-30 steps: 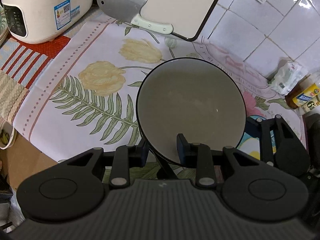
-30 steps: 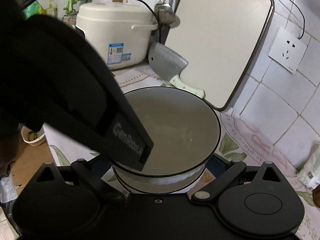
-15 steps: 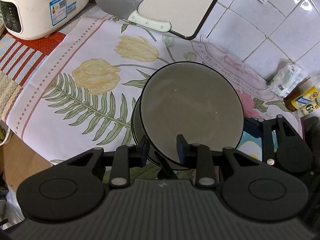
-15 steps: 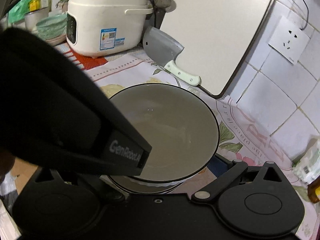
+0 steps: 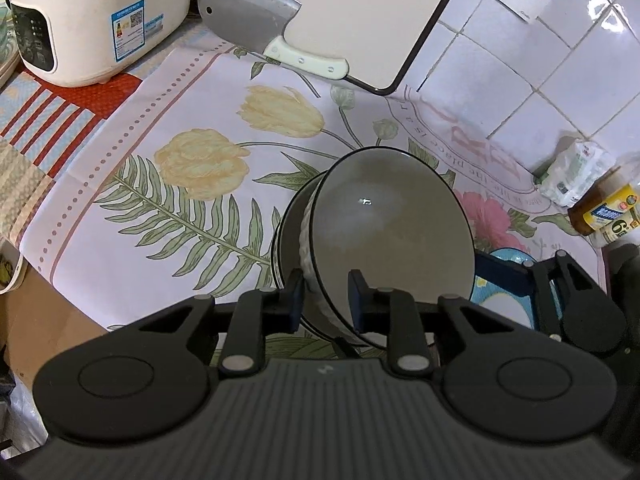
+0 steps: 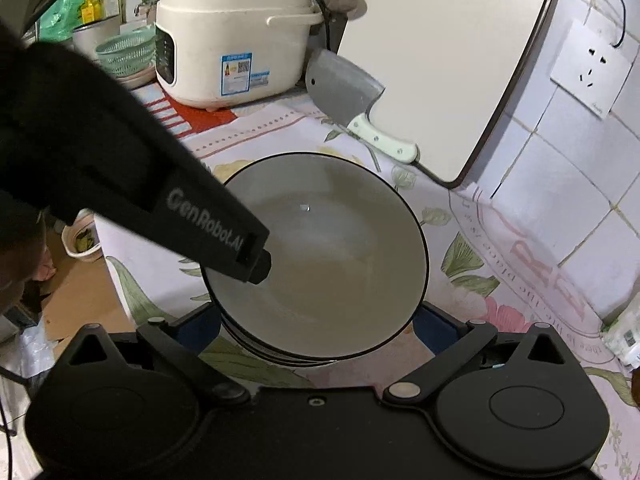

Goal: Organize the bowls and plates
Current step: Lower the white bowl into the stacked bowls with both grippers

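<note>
A grey bowl (image 5: 392,232) with a black rim and a white fluted outside leans tilted inside a lower bowl (image 5: 286,248) of the same kind. My left gripper (image 5: 326,300) has the tilted bowl's near rim between its pads, and its jaws are closing on it. In the right wrist view that bowl (image 6: 332,256) sits nested on stacked rims (image 6: 272,356). My right gripper (image 6: 316,328) spans the stack, one blue pad against each side. The left gripper (image 6: 256,264) reaches in from the upper left over the bowl's left rim.
The bowls are over a floral cloth (image 5: 192,200). Behind stand a rice cooker (image 5: 92,20), a cleaver (image 5: 256,28) and a leaning cutting board (image 5: 360,12). A bottle (image 5: 604,212) and a plastic packet (image 5: 572,172) sit at the right wall. A blue plate (image 5: 504,304) lies under the right gripper.
The bowl in my left gripper has tipped down into the lower bowl, whose left rim has come into sight. Both bowls have sunk nearer the cloth in the right wrist view.
</note>
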The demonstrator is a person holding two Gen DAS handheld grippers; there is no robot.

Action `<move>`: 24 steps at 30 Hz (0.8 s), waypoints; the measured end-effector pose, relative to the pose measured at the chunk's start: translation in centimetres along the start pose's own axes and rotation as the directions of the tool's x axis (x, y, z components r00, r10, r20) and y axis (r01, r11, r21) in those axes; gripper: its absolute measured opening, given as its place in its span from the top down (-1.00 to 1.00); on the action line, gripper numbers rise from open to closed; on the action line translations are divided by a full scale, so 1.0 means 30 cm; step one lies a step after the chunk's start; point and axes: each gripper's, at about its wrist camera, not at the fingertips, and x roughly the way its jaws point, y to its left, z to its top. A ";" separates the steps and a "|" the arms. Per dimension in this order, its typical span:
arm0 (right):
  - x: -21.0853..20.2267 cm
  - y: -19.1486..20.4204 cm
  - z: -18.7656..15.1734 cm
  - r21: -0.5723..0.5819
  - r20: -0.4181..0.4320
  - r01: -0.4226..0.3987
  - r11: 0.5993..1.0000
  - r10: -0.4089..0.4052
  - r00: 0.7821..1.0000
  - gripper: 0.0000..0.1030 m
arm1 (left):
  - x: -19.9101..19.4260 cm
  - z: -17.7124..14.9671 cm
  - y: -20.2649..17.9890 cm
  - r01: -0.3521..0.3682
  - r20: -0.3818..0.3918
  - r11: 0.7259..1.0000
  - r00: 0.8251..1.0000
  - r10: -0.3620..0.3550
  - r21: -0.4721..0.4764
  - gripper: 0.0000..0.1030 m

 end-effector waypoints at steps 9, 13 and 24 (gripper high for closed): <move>-0.020 -0.041 -0.073 0.064 0.107 0.016 0.998 -0.022 0.994 -1.00 | -0.005 -0.005 0.003 -0.001 0.017 1.000 1.000 0.002 -0.031 0.55; -0.016 -0.056 -0.107 0.117 0.140 -0.005 0.993 -0.012 0.990 -1.00 | -0.009 -0.008 0.002 -0.002 0.025 0.999 1.000 0.003 -0.039 0.55; -0.029 -0.056 -0.151 0.154 0.217 -0.047 0.987 0.012 0.976 -1.00 | -0.036 -0.013 0.025 0.002 0.074 0.999 0.997 0.000 -0.037 0.57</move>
